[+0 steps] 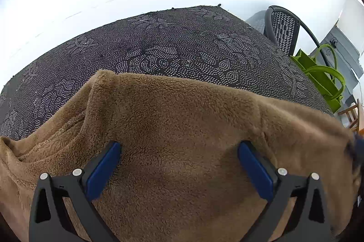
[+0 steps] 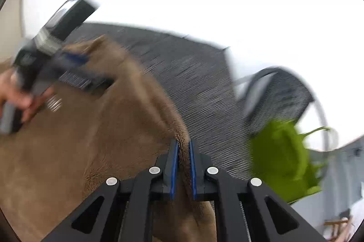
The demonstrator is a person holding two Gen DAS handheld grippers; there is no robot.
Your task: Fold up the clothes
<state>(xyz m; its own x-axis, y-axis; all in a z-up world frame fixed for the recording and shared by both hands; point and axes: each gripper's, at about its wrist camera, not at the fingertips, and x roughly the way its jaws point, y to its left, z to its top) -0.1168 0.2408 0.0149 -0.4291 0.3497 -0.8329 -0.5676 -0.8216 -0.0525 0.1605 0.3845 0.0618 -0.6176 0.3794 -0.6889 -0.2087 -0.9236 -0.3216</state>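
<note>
A dark, dot-patterned cloth covers the worktop (image 1: 182,44). On its near side lies a fuzzy brown fleece garment (image 1: 182,128). Left tongs (image 1: 179,148) gape wide over it; right tongs (image 2: 182,151) pinch its edge. Nearby: mesh chair (image 1: 284,30), green bag (image 1: 323,80).

fuzzy fleece garment (image 1: 182,128), dotted woven tablecloth (image 1: 159,48)

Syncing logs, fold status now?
Right claw shut on brown fleece edge. Left claw open over the fleece. Nothing in the way on the dark mat.
</note>
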